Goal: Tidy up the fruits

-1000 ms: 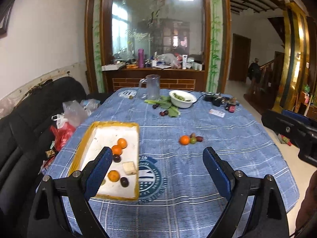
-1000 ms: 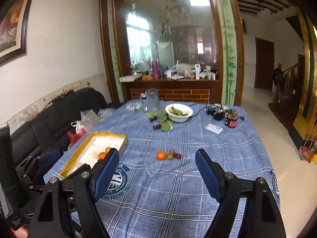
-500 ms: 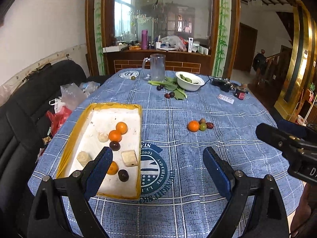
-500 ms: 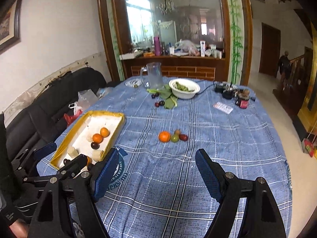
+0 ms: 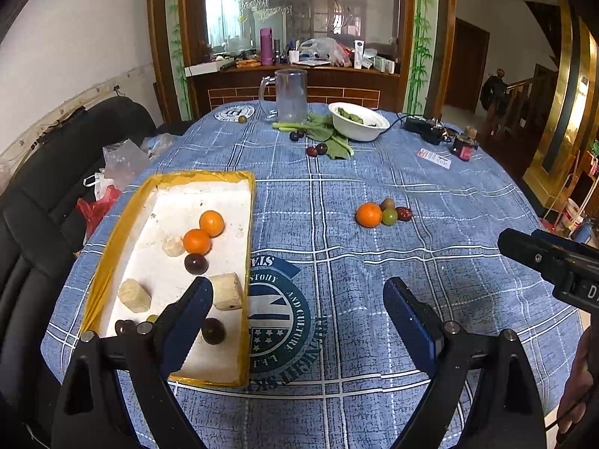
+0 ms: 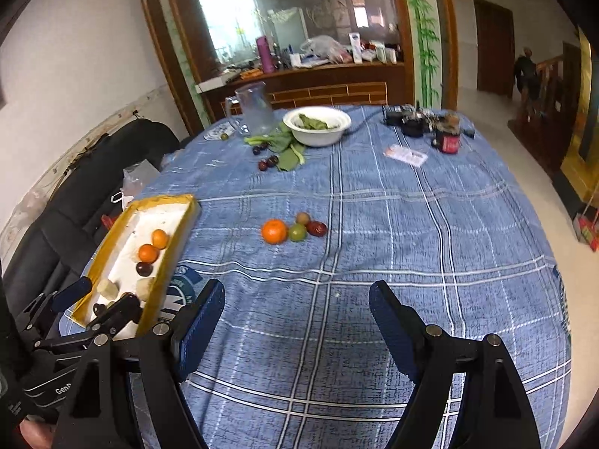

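The surface (image 5: 430, 202) wears a blue checked cloth, and on its left side lies my tray (image 5: 112, 258), yellow-rimmed with a white floor. In it I see two oranges (image 5: 197, 241) touching each other, a dark plum (image 5: 195, 263) just below them, pale chunks (image 5: 227, 292), and another dark plum (image 5: 213, 330) near the front rim. Out on the cloth, well apart from the tray, sits a small cluster: an orange (image 6: 274, 231), a green fruit (image 6: 297, 232) touching it, a red fruit (image 6: 317, 228) on the far side and a brownish one (image 6: 303, 219) behind. Nothing stands between my right tool and that cluster, only bare cloth. Farther back are a clear jug (image 5: 288, 95), a white bowl (image 5: 357, 126) with greens in it, leafy greens (image 5: 325, 134) on the cloth beside it, and a few dark fruits (image 5: 316, 149) near the leaves. A black sofa (image 5: 41, 202) runs along the left edge with plastic bags (image 5: 123, 161) on it. My left tool (image 5: 299, 308) hangs above the near edge, spread wide and holding nothing, its left finger over the tray's front corner in this view. My right tool (image 6: 297, 316) is likewise wide apart and empty, above the cloth, aimed toward the cluster.
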{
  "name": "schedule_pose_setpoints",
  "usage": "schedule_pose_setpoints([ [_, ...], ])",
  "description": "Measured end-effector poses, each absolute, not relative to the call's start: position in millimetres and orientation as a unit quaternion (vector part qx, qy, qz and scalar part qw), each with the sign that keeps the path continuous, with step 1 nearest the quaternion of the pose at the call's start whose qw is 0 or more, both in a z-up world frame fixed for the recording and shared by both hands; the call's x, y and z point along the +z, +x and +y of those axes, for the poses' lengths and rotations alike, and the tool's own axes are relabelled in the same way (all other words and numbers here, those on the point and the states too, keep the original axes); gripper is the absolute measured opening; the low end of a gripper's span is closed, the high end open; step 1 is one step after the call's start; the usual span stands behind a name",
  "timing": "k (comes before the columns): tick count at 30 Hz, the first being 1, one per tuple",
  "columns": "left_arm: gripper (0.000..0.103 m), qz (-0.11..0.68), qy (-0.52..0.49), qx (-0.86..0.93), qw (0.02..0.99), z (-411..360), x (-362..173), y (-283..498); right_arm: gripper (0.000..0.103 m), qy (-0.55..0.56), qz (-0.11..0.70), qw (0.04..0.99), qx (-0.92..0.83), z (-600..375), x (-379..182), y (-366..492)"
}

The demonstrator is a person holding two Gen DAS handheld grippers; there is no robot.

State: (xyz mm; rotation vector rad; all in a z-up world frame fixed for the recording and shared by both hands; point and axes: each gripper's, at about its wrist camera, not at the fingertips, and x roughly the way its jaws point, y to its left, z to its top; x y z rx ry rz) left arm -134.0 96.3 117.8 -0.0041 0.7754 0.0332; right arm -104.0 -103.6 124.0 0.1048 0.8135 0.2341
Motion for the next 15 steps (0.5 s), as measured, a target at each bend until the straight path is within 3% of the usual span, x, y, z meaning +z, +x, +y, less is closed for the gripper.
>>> schedule_pose_setpoints([
  [10,0.092,0.406,-0.033,0.036,0.913,118.0,95.4,-111.6,0.083,0.023,0.420,0.904,0.081,-120.1,90.2,-52.1],
  [15,0.092,0.409,-0.038,0.004,0.912,108.7,91.2,-94.8,0.064,0.028,0.438,0.892,0.107,-109.0,70.9,-0.5],
])
